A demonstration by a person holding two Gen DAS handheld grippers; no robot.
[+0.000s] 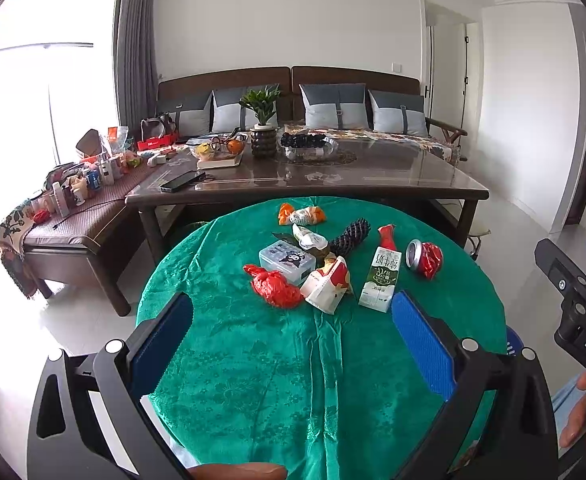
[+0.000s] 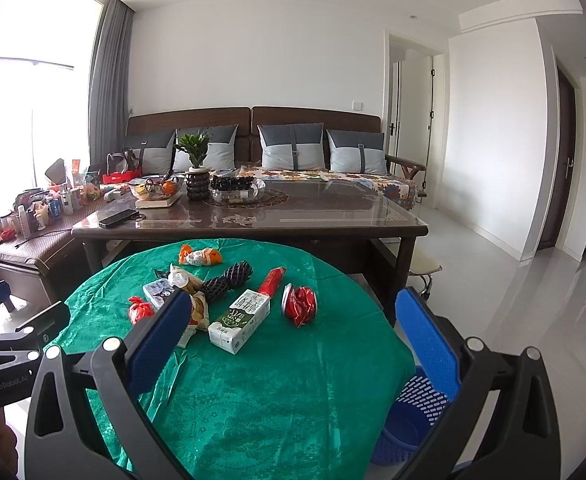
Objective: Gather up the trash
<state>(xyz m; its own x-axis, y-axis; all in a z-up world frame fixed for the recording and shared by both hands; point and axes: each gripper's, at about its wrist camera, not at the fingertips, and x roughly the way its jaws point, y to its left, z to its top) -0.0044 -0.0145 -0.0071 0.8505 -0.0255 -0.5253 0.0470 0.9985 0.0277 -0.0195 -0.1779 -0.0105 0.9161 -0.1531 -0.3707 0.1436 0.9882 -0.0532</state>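
Observation:
Trash lies on a round table with a green cloth (image 1: 253, 360) (image 2: 273, 392): a crushed red can (image 1: 424, 259) (image 2: 300, 305), a green-white milk carton (image 1: 381, 280) (image 2: 239, 320), a red plastic bag (image 1: 275, 285) (image 2: 139, 310), a red-white paper wrapper (image 1: 327, 284), a tissue box (image 1: 287, 260), a black foam net (image 1: 349, 230) (image 2: 227, 278) and orange wrappers (image 1: 301, 214) (image 2: 200, 257). My left gripper (image 1: 293, 334) is open and empty, short of the pile. My right gripper (image 2: 293, 332) is open and empty, above the table's near right part.
A blue plastic basket (image 2: 409, 420) stands on the floor at the table's right edge. A dark wooden coffee table (image 1: 305, 184) (image 2: 249, 220) with bowls and a plant stands behind. A sofa (image 1: 333, 112) lines the wall. A cluttered bench (image 1: 73, 200) is at the left.

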